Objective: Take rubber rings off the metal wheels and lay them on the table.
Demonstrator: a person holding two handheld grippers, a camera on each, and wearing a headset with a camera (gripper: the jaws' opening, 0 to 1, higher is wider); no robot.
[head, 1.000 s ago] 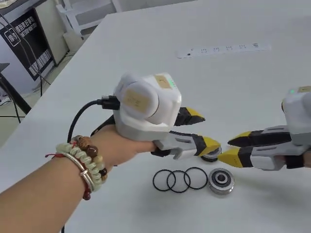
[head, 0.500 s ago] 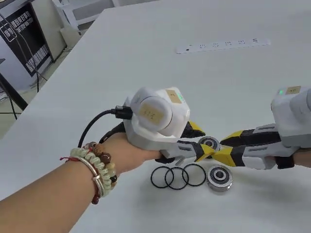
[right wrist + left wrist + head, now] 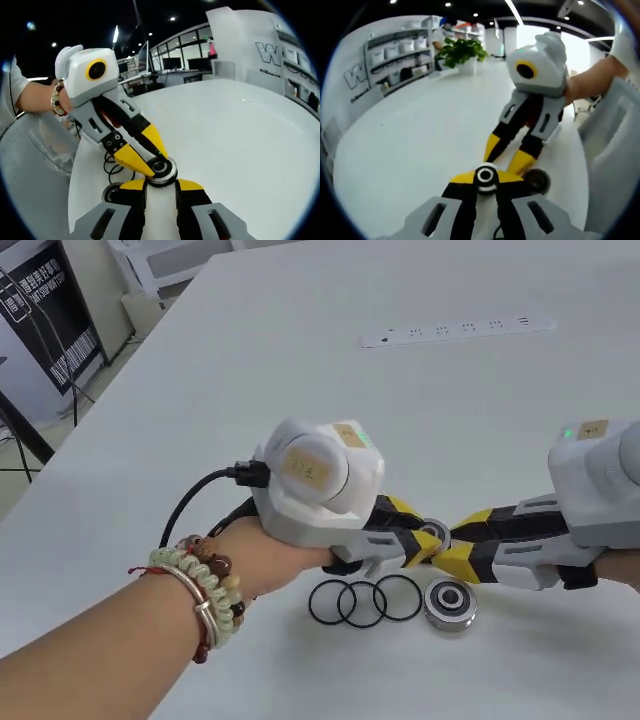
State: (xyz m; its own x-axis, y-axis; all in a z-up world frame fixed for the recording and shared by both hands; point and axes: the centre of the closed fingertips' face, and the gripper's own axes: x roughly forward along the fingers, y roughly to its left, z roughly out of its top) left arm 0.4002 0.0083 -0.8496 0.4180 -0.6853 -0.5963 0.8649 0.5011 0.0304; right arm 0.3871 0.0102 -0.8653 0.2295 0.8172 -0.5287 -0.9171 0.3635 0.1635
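Observation:
My left gripper is shut on a small metal wheel, holding it just above the white table. The same wheel sits between my left gripper's yellow tips. My right gripper comes in from the right, slightly open, its tips against the wheel's rim. In the right gripper view the wheel lies just past my right gripper, with the left gripper clamping it. Three black rubber rings lie in a row on the table, with a second wheel beside them.
A white power strip lies far back on the table. The left gripper's black cable trails towards the table's left edge. A black sign board stands beyond that edge. Shelves and a potted plant stand far off.
The right gripper has moved left until its tips meet the wheel. The left gripper now holds the wheel up where it shows between its tips.

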